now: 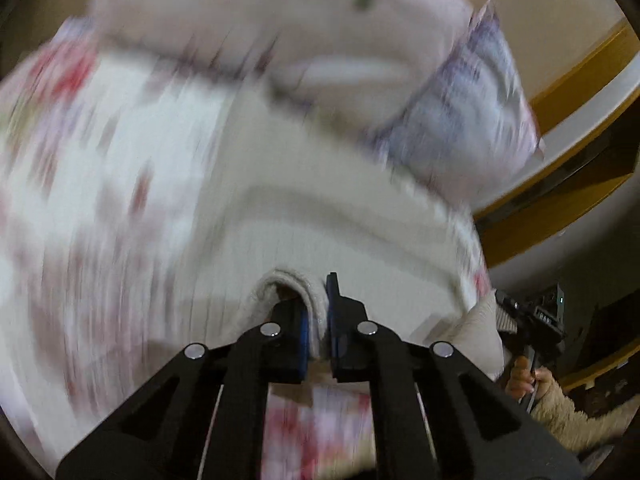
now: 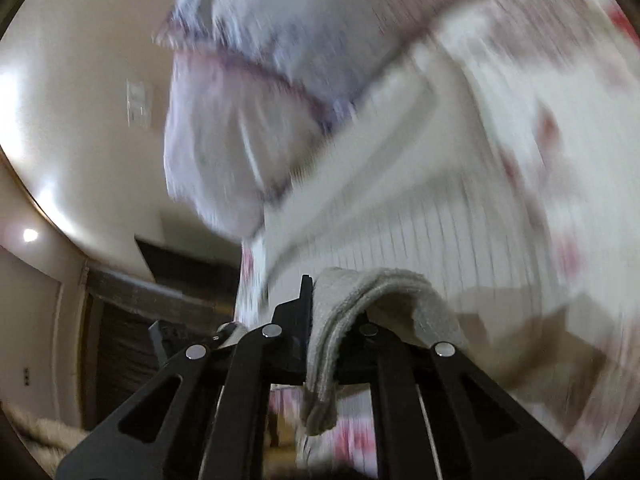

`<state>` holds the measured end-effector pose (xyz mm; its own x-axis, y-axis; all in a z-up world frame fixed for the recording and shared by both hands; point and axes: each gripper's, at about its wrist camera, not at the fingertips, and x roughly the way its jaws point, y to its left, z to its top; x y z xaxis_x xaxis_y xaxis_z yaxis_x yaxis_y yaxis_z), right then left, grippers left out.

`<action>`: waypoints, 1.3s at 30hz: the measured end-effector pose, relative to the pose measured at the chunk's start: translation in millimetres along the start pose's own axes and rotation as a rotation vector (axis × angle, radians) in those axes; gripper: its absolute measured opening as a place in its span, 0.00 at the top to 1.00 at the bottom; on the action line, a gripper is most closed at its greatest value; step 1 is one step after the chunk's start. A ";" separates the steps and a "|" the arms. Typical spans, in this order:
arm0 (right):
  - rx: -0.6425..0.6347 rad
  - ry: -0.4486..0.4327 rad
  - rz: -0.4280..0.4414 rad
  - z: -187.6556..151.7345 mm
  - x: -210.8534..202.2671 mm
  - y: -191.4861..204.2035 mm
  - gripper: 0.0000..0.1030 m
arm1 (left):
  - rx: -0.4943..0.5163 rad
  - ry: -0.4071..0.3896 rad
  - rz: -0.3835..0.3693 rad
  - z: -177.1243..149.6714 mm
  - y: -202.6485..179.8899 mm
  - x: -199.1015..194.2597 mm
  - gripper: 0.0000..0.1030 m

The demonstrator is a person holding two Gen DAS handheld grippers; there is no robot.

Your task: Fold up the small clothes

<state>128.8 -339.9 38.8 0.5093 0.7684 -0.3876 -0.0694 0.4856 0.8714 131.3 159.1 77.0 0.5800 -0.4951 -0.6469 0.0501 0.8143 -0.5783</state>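
A small off-white ribbed garment (image 1: 304, 216) is held up in the air between both grippers, blurred by motion. My left gripper (image 1: 318, 320) is shut on its thick cream edge (image 1: 288, 284), folded over the left finger. My right gripper (image 2: 320, 320) is shut on another part of the cream edge (image 2: 360, 292), which drapes over its right finger and hangs down between the arms. In the right wrist view the garment (image 2: 440, 220) fills the frame's right half. The right gripper and the hand holding it also show at the right edge of the left wrist view (image 1: 532, 320).
A bed with a red-and-pink floral cover (image 1: 80, 160) lies behind the garment. A pale pink pillow (image 1: 280, 12) and a blue-patterned pillow (image 1: 472, 108) lie on it. A beige wall (image 2: 92, 92), dark furniture (image 2: 120, 332) and a wooden frame (image 1: 560, 184) are at the sides.
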 end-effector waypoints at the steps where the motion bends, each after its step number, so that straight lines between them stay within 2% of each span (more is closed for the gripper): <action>1: -0.007 -0.040 0.006 23.5 9.5 4.3 0.92 | 0.024 -0.038 0.007 29.0 -4.1 10.8 0.93; 4: -0.004 -0.139 -0.024 79.1 37.2 3.0 0.92 | 0.028 -0.106 0.040 95.7 -6.8 47.2 0.89; 5: 0.018 -0.166 -0.058 97.0 50.4 -1.7 0.87 | 0.020 -0.105 0.065 113.4 -4.6 62.2 0.82; 6: 0.047 -0.176 -0.099 110.0 62.3 -11.9 0.77 | 0.003 -0.079 0.093 126.1 -0.1 76.0 0.63; 7: 0.074 -0.171 -0.134 119.1 75.6 -18.4 0.43 | -0.013 -0.059 0.123 131.8 5.1 81.7 0.53; 8: 0.117 -0.149 -0.199 126.9 87.1 -28.4 0.22 | -0.034 -0.036 0.171 136.5 12.1 88.4 0.45; 9: 0.161 -0.138 -0.252 128.0 90.8 -36.6 0.23 | -0.052 -0.021 0.188 136.2 20.1 89.1 0.43; 12: 0.147 -0.152 -0.219 117.2 79.3 -38.8 0.19 | -0.074 0.007 0.178 130.0 41.2 85.4 0.38; 14: 0.083 -0.163 -0.262 106.6 63.0 -34.4 0.18 | -0.100 0.063 0.161 123.8 59.5 91.4 0.40; 16: 0.104 -0.155 -0.260 100.9 52.8 -42.6 0.18 | -0.141 0.113 0.129 118.5 73.3 103.8 0.40; 18: 0.131 -0.152 -0.249 95.5 45.4 -50.9 0.18 | -0.172 0.147 0.099 113.0 79.5 117.7 0.47; 20: 0.138 -0.155 -0.242 95.9 44.6 -49.4 0.18 | -0.175 0.120 0.073 104.9 79.2 120.9 0.53; 21: 0.130 -0.150 -0.241 94.7 42.2 -49.2 0.18 | -0.192 0.133 0.055 104.0 79.9 127.4 0.64; 22: 0.124 -0.147 -0.244 97.1 46.9 -44.9 0.18 | -0.201 0.104 0.064 100.5 79.8 124.9 0.69; 23: 0.113 -0.140 -0.246 97.8 49.1 -43.3 0.18 | -0.240 0.110 0.026 99.0 82.2 128.4 0.82; 24: 0.103 -0.130 -0.244 97.9 50.0 -42.8 0.18 | -0.285 0.098 0.021 96.6 83.1 128.9 0.83; 26: 0.093 -0.117 -0.242 99.3 50.0 -41.4 0.18 | -0.301 0.069 0.014 95.9 80.8 117.1 0.85; 28: 0.073 -0.116 -0.246 102.0 40.1 -43.5 0.18 | -0.295 0.030 -0.049 97.8 51.1 105.4 0.86; 30: 0.045 -0.127 -0.264 106.4 28.4 -43.3 0.18 | -0.252 0.011 -0.108 101.1 4.6 100.1 0.87; 33: 0.010 -0.154 -0.286 118.7 2.5 -46.8 0.18 | -0.196 0.030 -0.233 100.0 -71.0 118.0 0.87; 34: 0.009 -0.160 -0.289 122.3 -3.7 -48.5 0.18 | -0.201 0.059 -0.311 96.2 -107.8 138.8 0.87; 37: 0.007 -0.184 -0.306 137.6 -23.3 -56.1 0.18 | -0.267 0.167 -0.500 78.9 -177.8 207.0 0.81; 39: 0.011 -0.166 -0.317 149.8 -26.7 -63.6 0.18 | -0.381 0.286 -0.722 61.0 -209.9 254.3 0.80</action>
<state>248.1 -453.8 38.7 0.6366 0.5018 -0.5856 0.1228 0.6837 0.7193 317.8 -119.2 64.2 0.2819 -0.9509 -0.1280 0.0218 0.1397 -0.9900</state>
